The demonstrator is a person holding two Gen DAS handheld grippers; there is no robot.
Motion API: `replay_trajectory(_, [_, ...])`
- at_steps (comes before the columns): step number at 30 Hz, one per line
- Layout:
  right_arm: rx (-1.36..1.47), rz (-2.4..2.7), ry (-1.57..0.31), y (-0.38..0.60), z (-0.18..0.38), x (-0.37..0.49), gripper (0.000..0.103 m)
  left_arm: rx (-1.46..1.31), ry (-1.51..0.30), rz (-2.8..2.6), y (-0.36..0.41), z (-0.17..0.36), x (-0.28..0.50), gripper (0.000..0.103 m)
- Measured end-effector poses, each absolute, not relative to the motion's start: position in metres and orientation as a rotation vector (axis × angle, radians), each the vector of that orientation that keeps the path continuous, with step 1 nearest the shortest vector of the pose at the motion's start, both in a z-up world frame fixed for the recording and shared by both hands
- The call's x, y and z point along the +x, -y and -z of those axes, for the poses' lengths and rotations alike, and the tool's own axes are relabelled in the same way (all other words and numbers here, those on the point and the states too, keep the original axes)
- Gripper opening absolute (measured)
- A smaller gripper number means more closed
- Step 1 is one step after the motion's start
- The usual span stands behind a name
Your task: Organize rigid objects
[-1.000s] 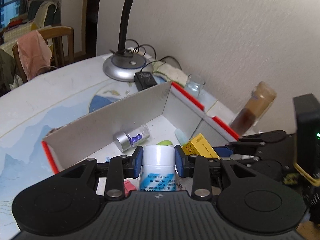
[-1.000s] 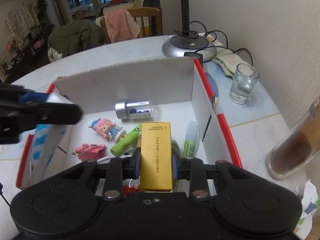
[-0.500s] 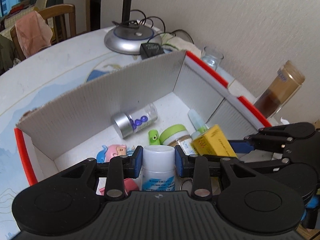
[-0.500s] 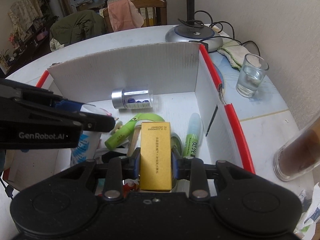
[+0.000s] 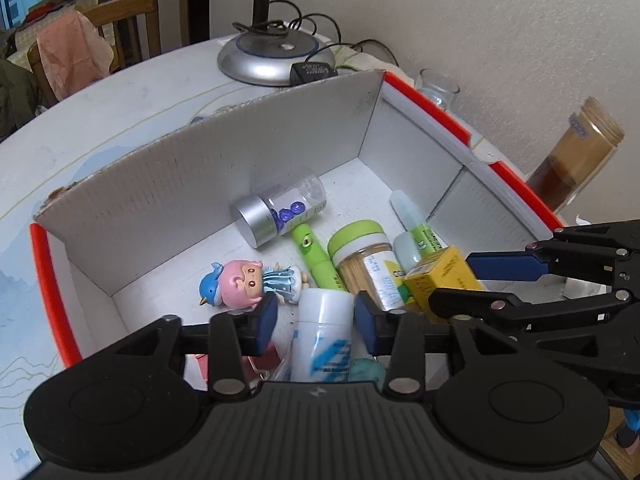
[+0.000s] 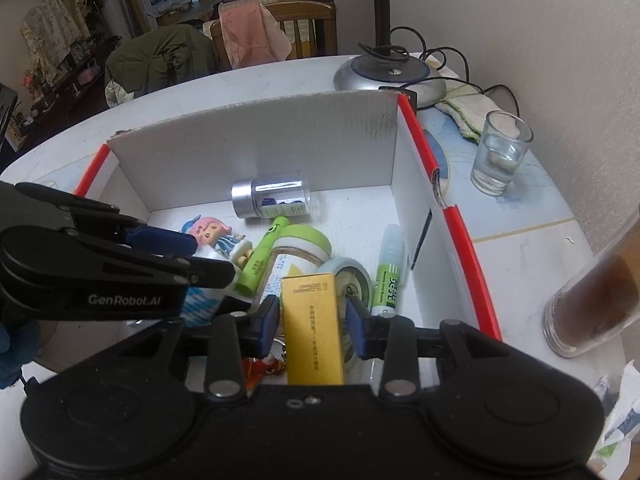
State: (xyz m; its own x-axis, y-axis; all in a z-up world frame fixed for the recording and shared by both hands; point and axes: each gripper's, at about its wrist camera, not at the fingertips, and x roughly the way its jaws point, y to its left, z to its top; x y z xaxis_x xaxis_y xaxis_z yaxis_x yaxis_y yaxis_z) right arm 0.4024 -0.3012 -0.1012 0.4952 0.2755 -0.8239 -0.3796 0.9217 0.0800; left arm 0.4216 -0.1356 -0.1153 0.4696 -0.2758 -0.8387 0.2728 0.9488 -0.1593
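Here, the round white table (image 6: 260,80) carries a white corrugated cardboard box with red edges (image 5: 200,176), and both my grippers hang over its open top. Outside the box, by the wall, stand a silver lamp base (image 6: 390,76), a tall jar of brown liquid (image 6: 592,300) and a small clear drinking glass (image 6: 500,152).

My left gripper (image 5: 316,320) has just been opening: its blue pads stand apart on either side of a white plastic bottle with a blue label (image 5: 324,336), with a gap visible at each side, so the bottle is loose between them down in the box. My right gripper (image 6: 312,318) has likewise just been widening; a yellow rectangular carton (image 6: 312,328) sits between its pads, no longer pressed, inside the box near the right wall.

Around them on the box floor lie a clear cylindrical jar with a silver cap and blue beads (image 5: 280,212) against the far wall, a toothpick jar with a green lid (image 5: 364,256) on its side, a green marker-like tube (image 5: 312,252), a white glue bottle with a green label (image 6: 390,268) along the right wall, and a small doll with pink hair and a blue bird (image 5: 248,282). Something red shows under my left fingers; I cannot tell what it is.
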Motion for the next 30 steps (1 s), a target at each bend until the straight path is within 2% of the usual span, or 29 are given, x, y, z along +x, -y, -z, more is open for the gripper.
replay_trajectory(3, [-0.122,-0.396,-0.966,0.3,0.096,0.396,0.04,-0.02,-0.996,0.348,0.133,0.106,0.411,0.052])
replay_trajectory(14, [-0.057,-0.388,-0.871,0.286,0.057,0.351,0.049,-0.042,-0.847,0.366,0.094,0.06,0.348,0.053])
replay_trajectory(16, [-0.047,-0.392,-0.849,0.281,0.049,0.339,0.051,-0.039,-0.818,0.356,0.084,0.051,0.334,0.057])
replay_trajectory(18, [-0.04,-0.395,-0.822,0.276,0.04,0.326,0.058,-0.032,-0.783,0.353,0.076,0.041,0.319,0.063])
replay_trajectory(23, [-0.013,-0.391,-0.76,0.264,0.021,0.297,0.065,-0.03,-0.716,0.338,0.056,0.022,0.282,0.067])
replay_trajectory(26, [0.011,-0.387,-0.725,0.26,0.011,0.28,0.072,-0.044,-0.685,0.33,0.046,0.013,0.263,0.076])
replay_trajectory(30, [0.033,-0.375,-0.689,0.256,0.003,0.257,0.078,-0.056,-0.656,0.33,0.036,0.006,0.242,0.08])
